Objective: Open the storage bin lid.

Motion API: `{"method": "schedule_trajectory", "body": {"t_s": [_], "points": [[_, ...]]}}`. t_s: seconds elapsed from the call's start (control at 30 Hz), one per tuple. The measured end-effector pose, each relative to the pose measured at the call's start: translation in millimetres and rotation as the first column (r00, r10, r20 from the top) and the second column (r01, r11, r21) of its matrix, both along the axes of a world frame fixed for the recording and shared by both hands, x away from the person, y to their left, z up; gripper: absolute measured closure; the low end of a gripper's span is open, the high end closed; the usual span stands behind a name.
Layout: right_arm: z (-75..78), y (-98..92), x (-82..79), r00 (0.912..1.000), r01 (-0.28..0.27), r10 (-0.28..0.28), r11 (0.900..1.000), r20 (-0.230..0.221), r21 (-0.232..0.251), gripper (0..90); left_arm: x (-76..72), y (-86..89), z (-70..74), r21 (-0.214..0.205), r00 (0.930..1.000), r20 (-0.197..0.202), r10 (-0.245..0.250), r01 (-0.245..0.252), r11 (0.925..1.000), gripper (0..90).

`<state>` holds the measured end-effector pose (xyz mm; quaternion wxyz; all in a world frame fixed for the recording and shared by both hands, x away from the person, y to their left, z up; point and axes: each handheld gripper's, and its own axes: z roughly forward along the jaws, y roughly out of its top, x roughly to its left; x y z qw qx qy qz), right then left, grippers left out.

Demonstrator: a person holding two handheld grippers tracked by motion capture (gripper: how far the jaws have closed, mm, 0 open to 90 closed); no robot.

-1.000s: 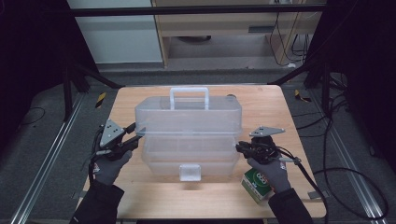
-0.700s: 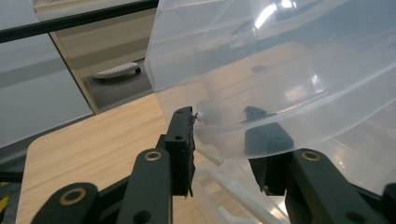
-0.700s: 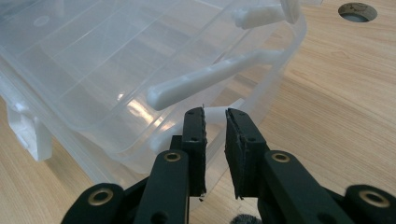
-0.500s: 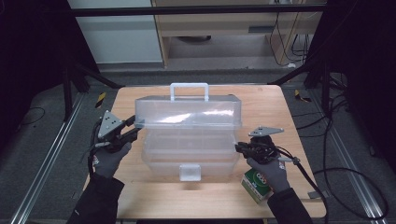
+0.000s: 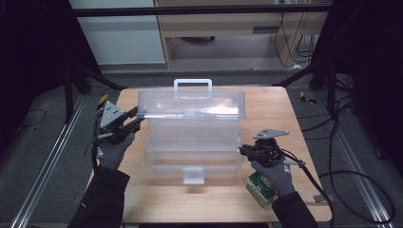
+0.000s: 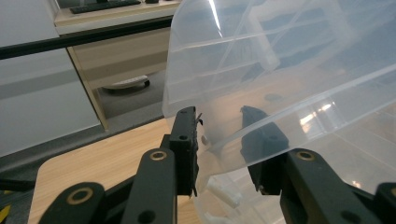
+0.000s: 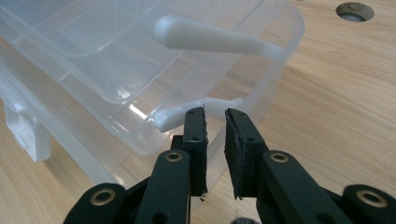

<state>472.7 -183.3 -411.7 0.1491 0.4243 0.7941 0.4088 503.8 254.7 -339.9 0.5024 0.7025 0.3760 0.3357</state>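
Clear plastic tiered storage box (image 5: 192, 137) at centre of wooden bench (image 5: 304, 123), white carry handle (image 5: 192, 85) at far edge, white latch (image 5: 193, 175) at near edge

Lid (image 5: 191, 105) raised and lifted at its left corner, trays fanned out in steps below

Left tongs (image 5: 134, 118) at lid's left end; jaws just been closing, lid's thin clear edge (image 6: 219, 135) passing between them (one pad seen through the plastic). Moderately open; firm pinch on the edge cannot be told from the left gripper view

Right tongs (image 5: 243, 151) at right end of box's lower body, low, just above bench. Jaws [no wider than a narrow slit] closed on the clear rim (image 7: 212, 122) of the bottom tray, beside a white hinge arm (image 7: 196, 109); second white arm (image 7: 210, 37) higher up on the upper tray

Green and white small carton (image 5: 260, 188) on bench under right gloved hand (image 5: 273, 173), near front right corner

Left gloved hand (image 5: 111, 149) off bench's left edge, dark sleeve below
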Motion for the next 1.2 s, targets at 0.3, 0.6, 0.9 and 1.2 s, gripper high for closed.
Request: {"method": "schedule_trajectory", "body": {"t_s": [0.3,0.6,0.9,1.2], "points": [[0.0,0.1,-0.2,1.0000,0.002,-0.002,1.0000,-0.001,0.000,79.0,11.0,-2.2,6.6,0.005,0.9996,0.006,0.027,-0.027,0.9996,69.1],[0.1,0.3,-0.4,1.0000,0.001,-0.001,1.0000,-0.001,-0.001,79.0,23.7,-5.5,13.1,0.033,0.9982,0.003,0.060,-0.060,0.9977,73.8],[0.1,0.2,-0.3,1.0000,0.001,-0.001,1.0000,0.000,-0.001,79.0,33.7,-7.0,16.9,0.008,0.9973,-0.012,0.073,-0.073,0.9973,75.0],[0.1,0.2,-0.2,1.0000,0.000,0.000,1.0000,0.000,0.000,78.9,43.1,-9.2,20.6,-0.002,0.9959,-0.017,0.089,-0.089,0.9960,75.7]]}}
